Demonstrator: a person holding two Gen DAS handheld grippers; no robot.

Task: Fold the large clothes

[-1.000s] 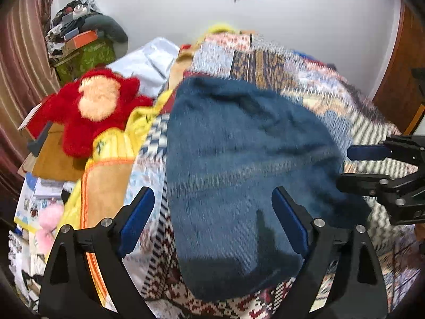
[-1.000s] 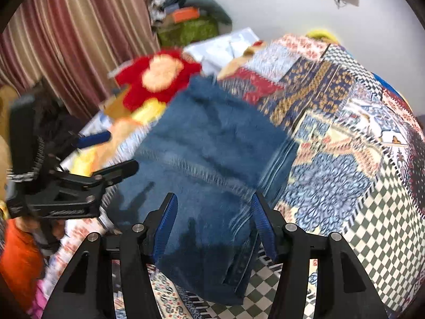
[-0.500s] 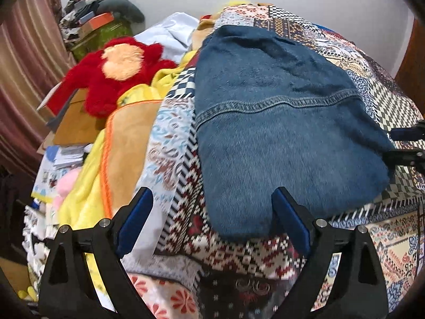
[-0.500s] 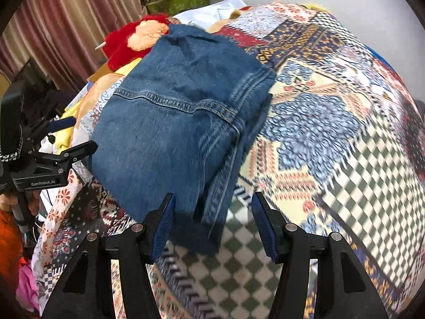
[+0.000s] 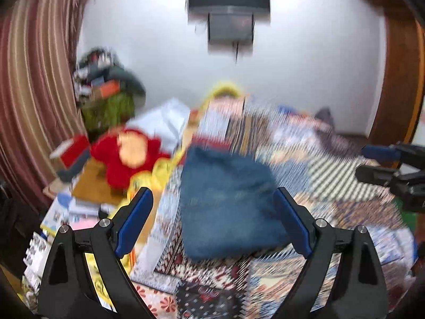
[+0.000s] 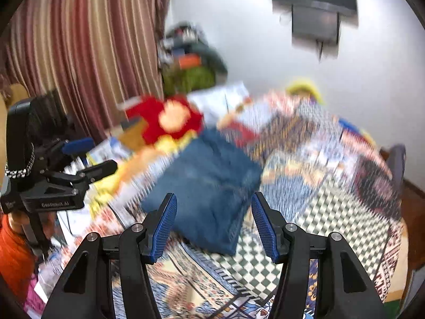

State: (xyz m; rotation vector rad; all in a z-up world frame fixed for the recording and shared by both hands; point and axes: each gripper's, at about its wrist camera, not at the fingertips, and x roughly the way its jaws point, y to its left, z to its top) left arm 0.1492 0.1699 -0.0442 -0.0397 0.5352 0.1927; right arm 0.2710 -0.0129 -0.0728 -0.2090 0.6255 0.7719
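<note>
Denim jeans [image 5: 225,202] lie folded into a compact stack on the patchwork bedspread [image 6: 313,186], seemingly finished; left gripper [image 5: 212,222] and right gripper [image 6: 212,226] hover clear, fingers apart, holding nothing.

The folded jeans [image 5: 225,202] lie on the bedspread [image 5: 345,212] near the bed's left edge, toward its near end. Left of the jeans, off that edge, sits a stuffed toy [image 5: 127,156] atop a pile of books and papers [image 5: 77,207]. Behind the toy a heap of bags [image 5: 109,98] stands beside the curtain [image 5: 34,93]. A screen [image 5: 228,0] hangs on the wall behind the bed's far end.
</note>
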